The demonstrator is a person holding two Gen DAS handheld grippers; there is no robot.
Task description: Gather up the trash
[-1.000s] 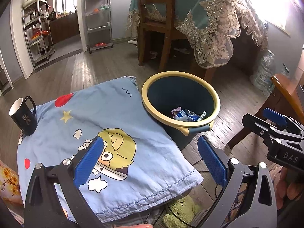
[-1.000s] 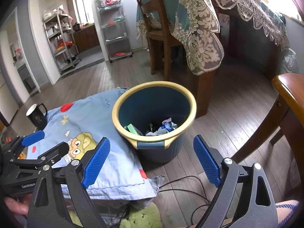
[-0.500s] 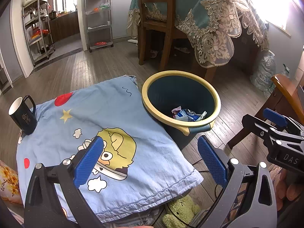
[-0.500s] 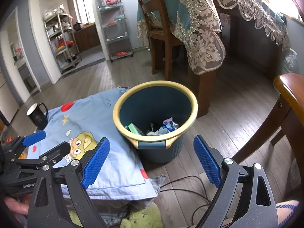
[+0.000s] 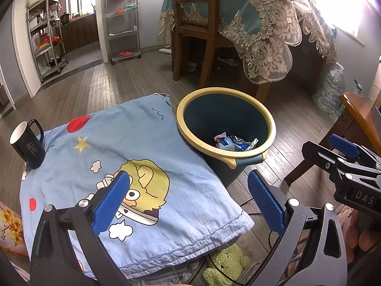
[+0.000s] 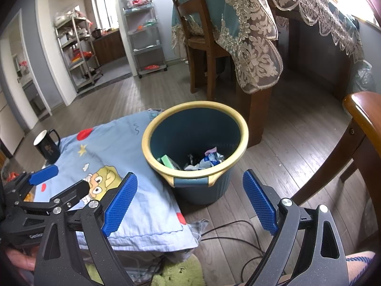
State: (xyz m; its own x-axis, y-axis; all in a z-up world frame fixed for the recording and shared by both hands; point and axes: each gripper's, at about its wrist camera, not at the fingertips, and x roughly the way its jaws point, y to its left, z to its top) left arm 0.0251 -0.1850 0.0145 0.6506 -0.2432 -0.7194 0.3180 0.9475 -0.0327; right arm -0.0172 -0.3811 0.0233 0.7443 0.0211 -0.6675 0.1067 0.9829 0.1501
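A dark blue bin with a yellow rim (image 5: 266, 121) stands on the floor beside a low table under a blue cartoon cloth (image 5: 123, 157). Crumpled wrappers (image 5: 234, 141) lie in its bottom; the right wrist view shows the bin (image 6: 241, 124), wrappers (image 6: 210, 158) and a green piece (image 6: 167, 160). My left gripper (image 5: 188, 199) is open and empty above the cloth's near corner. My right gripper (image 6: 190, 199) is open and empty, in front of the bin. Each gripper shows in the other's view, the right (image 5: 343, 152) and the left (image 6: 54, 181).
A black mug (image 5: 27, 144) stands at the cloth's far left. A wooden chair (image 5: 197, 26) and a lace-draped table (image 5: 273, 23) stand behind the bin. A wooden chair arm (image 6: 364, 119) is at right. Cables (image 6: 228, 228) and a green plush toy (image 5: 223, 265) lie on the floor.
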